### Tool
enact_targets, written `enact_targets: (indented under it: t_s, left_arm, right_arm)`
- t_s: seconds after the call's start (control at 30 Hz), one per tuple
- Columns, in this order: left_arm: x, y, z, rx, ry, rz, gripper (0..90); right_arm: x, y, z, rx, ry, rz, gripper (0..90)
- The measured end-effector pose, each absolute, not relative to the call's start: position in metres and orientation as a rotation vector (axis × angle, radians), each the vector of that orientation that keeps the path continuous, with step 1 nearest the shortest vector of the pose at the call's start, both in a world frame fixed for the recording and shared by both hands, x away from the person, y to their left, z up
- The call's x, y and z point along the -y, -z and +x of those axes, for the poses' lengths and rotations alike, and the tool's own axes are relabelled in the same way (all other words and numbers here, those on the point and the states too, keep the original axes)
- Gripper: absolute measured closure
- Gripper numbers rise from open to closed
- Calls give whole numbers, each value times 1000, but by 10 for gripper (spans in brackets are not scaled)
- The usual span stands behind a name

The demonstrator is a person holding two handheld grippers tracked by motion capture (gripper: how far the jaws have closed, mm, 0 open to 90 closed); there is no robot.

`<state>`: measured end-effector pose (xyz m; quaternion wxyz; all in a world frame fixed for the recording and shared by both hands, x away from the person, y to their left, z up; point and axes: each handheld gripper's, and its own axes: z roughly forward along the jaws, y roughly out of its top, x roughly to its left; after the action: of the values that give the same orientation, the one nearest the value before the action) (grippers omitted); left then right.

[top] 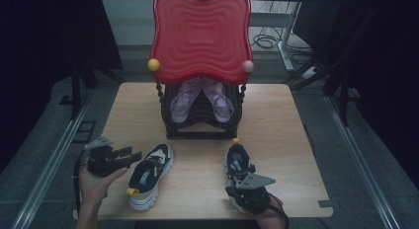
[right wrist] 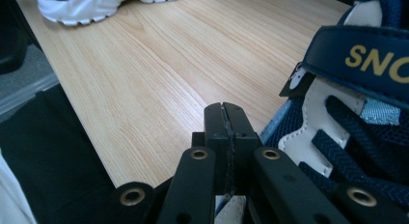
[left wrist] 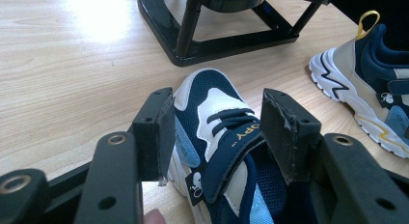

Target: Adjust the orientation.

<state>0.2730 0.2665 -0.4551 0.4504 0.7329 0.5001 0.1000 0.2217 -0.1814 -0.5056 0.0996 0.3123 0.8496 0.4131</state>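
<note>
Two navy, white and beige sneakers lie on the wooden table (top: 276, 120). The left sneaker (top: 150, 174) (left wrist: 217, 151) has its yellow heel loop toward the person. My left gripper (top: 133, 156) (left wrist: 217, 108) comes at it from the left, open, with the strap and laces between its pads and no clear pressure on them. The right sneaker (top: 238, 160) (right wrist: 357, 103) points its toe toward the person. My right gripper (top: 244, 182) (right wrist: 225, 115) rests over that toe, its pads pressed together beside the laces, with nothing seen between them.
A black shoe rack (top: 202, 125) (left wrist: 217, 40) stands at the table's back middle. It holds a pair of purple sandals (top: 202, 101) under a red wavy top (top: 200, 31). The table's near edge (right wrist: 101, 156) runs just below the right gripper.
</note>
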Motion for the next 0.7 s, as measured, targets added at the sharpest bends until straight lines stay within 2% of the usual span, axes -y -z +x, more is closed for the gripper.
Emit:
enact_targets:
  t_s: [0.7]
  left_arm:
    - [-267, 455, 273, -1237, -249, 1813, 466]
  right_arm:
    - [202, 502, 217, -2505, -1229, 967, 895]
